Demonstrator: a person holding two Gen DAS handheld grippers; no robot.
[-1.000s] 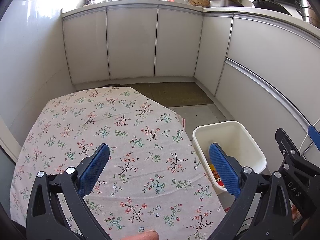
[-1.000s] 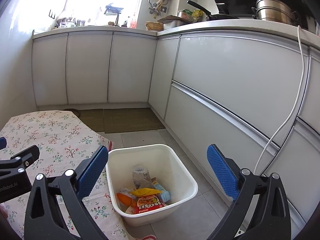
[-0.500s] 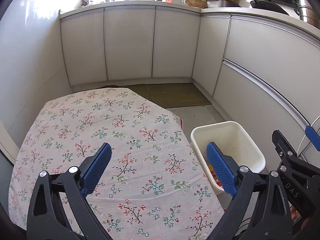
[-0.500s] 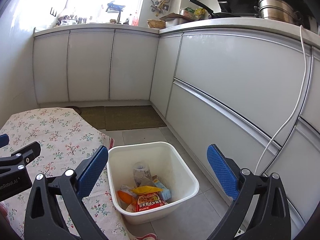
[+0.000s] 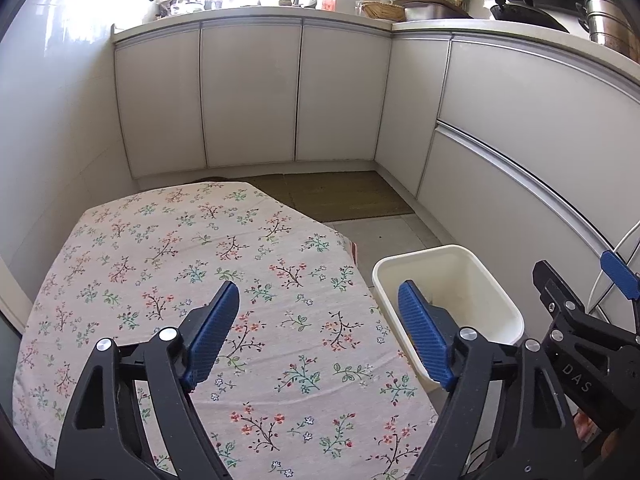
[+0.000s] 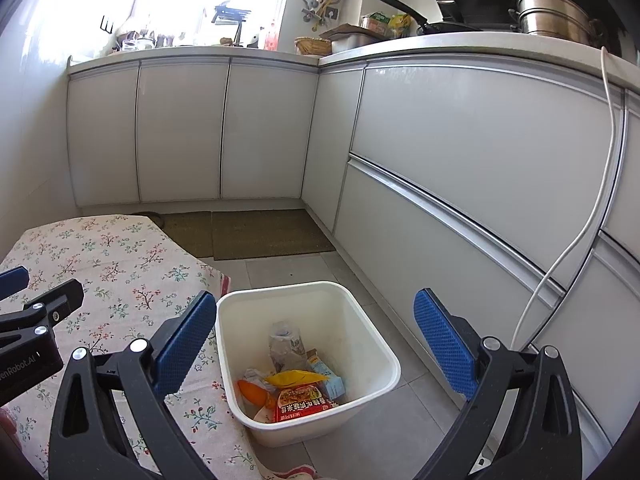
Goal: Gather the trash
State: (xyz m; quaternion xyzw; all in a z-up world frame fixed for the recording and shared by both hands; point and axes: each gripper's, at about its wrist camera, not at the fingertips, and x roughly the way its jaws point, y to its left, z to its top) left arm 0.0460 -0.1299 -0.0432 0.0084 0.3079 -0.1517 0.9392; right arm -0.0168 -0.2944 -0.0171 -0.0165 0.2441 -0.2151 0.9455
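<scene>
Narrower now than a second ago, the left gripper has just been closing its blue-padded jaws a little, yet they remain apart with nothing between them, poised above the floral-print tablecloth that covers the table. Otherwise nothing in the room has shifted; both hands hold their places.

To the right of the table, on the grey tiled floor, stands the white square plastic bin, just beside the table's edge. Inside it lies the collected trash: a red printed snack packet, a yellow wrapper, an orange piece, a light blue carton and a crumpled clear bottle, all heaped at the bottom.

The right gripper hangs above and in front of the bin, its jaws spread wide and empty. Its black frame also shows at the right edge of the left wrist view.

Behind, white cabinet doors run along two walls under a pale countertop, and a white cable dangles down the drawer fronts. A brown mat lies on the floor by the corner.
</scene>
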